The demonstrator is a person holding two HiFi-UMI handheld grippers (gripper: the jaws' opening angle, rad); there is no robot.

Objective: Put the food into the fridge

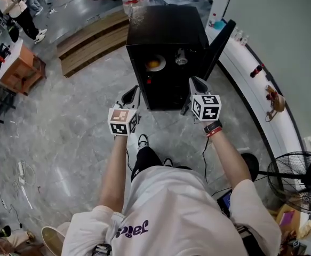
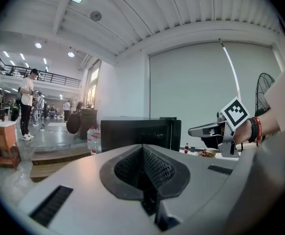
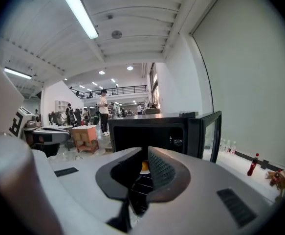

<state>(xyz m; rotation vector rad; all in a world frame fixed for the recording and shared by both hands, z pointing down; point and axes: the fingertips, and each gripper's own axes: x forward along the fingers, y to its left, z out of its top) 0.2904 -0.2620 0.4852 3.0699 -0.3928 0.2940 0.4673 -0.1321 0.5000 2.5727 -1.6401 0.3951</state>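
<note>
An orange food item [image 1: 153, 64], perhaps fruit, already lies inside the open fridge [image 1: 163, 28] straight ahead; the left gripper [image 1: 133, 92] has its jaws closed and empty, the right gripper [image 1: 194, 83] all but closed and nearer the door [image 1: 221, 41].

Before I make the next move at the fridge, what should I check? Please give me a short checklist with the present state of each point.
1. Fridge door open: ok, it stands open on the right side.
2. Food inside: ok, an orange food lies on a shelf in the fridge.
3. Left gripper empty: ok, jaws together, nothing between them.
4. Right gripper empty: ok, jaws nearly together, nothing between them.
5. More food waiting outside the fridge: cannot tell.
</note>
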